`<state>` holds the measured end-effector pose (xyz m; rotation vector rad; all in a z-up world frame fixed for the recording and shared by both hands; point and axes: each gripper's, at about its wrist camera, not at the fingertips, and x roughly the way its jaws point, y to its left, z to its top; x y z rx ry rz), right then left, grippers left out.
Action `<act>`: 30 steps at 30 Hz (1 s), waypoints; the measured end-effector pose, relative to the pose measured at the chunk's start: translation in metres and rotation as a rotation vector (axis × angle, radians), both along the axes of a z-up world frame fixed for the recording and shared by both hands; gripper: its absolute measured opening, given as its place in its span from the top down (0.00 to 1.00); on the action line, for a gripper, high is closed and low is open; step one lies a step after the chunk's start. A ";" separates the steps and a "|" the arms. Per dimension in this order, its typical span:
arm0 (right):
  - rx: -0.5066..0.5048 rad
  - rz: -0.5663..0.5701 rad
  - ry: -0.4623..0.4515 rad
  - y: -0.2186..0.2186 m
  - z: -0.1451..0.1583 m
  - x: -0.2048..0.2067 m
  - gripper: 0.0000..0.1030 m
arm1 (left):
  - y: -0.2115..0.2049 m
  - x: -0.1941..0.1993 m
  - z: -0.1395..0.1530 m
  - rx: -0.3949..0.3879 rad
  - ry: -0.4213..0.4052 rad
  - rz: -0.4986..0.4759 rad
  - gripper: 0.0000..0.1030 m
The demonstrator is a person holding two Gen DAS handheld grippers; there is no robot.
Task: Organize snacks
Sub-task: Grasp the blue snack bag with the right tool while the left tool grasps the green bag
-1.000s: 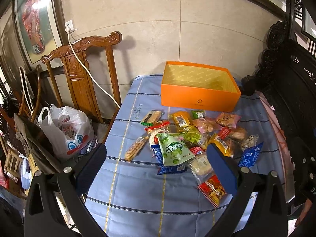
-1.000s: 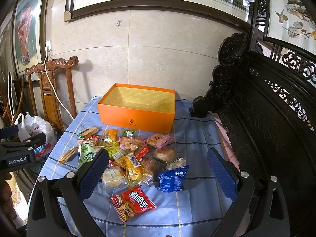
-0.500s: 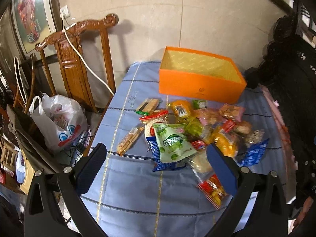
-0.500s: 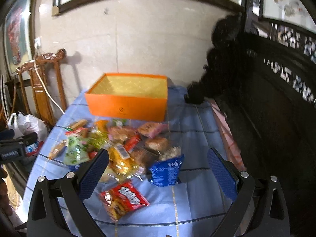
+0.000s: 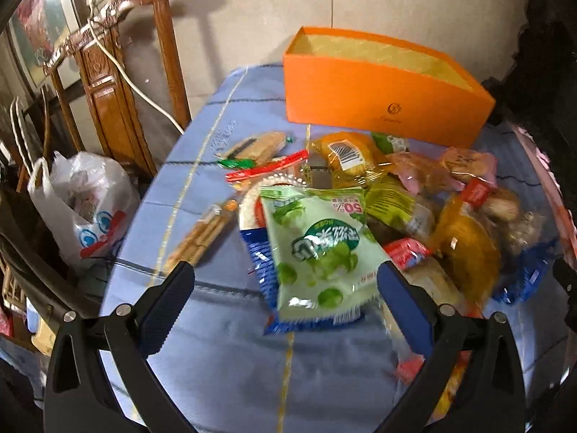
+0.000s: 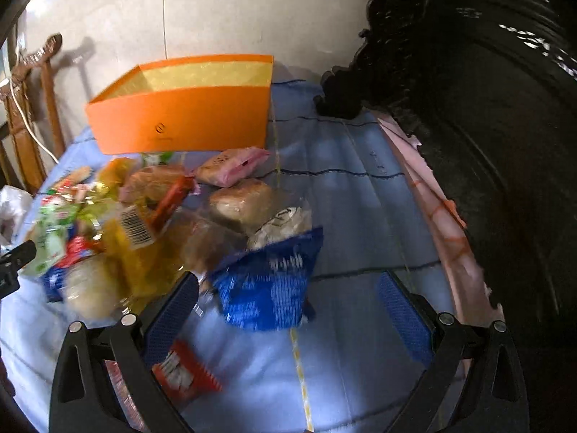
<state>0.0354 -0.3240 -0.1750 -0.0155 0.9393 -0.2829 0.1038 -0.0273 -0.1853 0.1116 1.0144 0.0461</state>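
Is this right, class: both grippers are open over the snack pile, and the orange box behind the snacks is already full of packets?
Not quite. Both the left gripper and the right gripper are open over the snacks, but the orange box looks empty: the left wrist view shows only its yellow lining. The packets lie on the blue tablecloth.

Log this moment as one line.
left gripper: open over green packet | right gripper: open at blue packet | orange box: empty
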 end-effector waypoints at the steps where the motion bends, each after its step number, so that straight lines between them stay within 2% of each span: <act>1: -0.015 0.005 0.020 0.002 -0.011 0.008 0.04 | -0.001 0.003 -0.007 -0.004 0.017 0.004 0.04; 4: -0.007 0.028 0.056 0.004 -0.032 0.022 0.04 | -0.005 0.014 -0.022 0.003 0.012 0.026 0.04; 6: -0.024 0.036 0.067 0.005 -0.039 0.027 0.04 | -0.014 0.016 -0.023 0.015 -0.037 -0.001 0.04; 7: -0.038 0.036 0.079 0.006 -0.044 0.029 0.08 | -0.021 0.019 -0.024 0.035 -0.051 -0.021 0.04; 8: -0.041 0.040 0.098 0.006 -0.050 0.033 0.17 | -0.028 0.022 -0.025 0.041 -0.052 -0.040 0.04; 10: -0.019 0.048 0.126 0.006 -0.058 0.037 0.25 | -0.042 0.031 -0.030 0.051 -0.039 -0.078 0.04; 12: -0.015 0.056 0.131 0.007 -0.060 0.038 0.27 | -0.044 0.037 -0.035 0.066 -0.033 -0.063 0.04; 13: -0.016 0.068 0.128 0.010 -0.059 0.037 0.34 | -0.038 0.041 -0.036 0.019 -0.019 -0.031 0.07; 14: -0.017 0.079 0.125 0.013 -0.058 0.037 0.41 | -0.033 0.041 -0.036 -0.020 -0.015 -0.017 0.23; 15: -0.017 0.087 0.125 0.014 -0.058 0.036 0.45 | -0.027 0.043 -0.036 -0.103 -0.008 -0.016 0.37; 16: -0.022 0.090 0.129 0.015 -0.058 0.036 0.49 | -0.027 0.043 -0.036 -0.105 -0.006 -0.009 0.40; 17: -0.013 0.093 0.133 0.015 -0.057 0.035 0.51 | -0.028 0.042 -0.037 -0.100 -0.006 -0.003 0.49; 18: -0.004 0.091 0.134 0.014 -0.056 0.033 0.52 | -0.028 0.041 -0.038 -0.086 -0.002 0.008 0.65; 19: 0.003 0.090 0.132 0.013 -0.056 0.032 0.53 | -0.024 0.038 -0.039 -0.099 0.000 0.032 0.71; 21: 0.013 0.089 0.127 0.010 -0.053 0.030 0.54 | -0.009 0.034 -0.038 -0.170 -0.004 0.073 0.75; 26: 0.017 0.096 0.110 0.010 -0.050 0.027 0.55 | 0.006 0.024 -0.041 -0.269 0.001 0.053 0.76; 30: 0.020 0.101 0.100 0.011 -0.048 0.025 0.55 | 0.013 0.024 -0.037 -0.290 0.001 0.049 0.76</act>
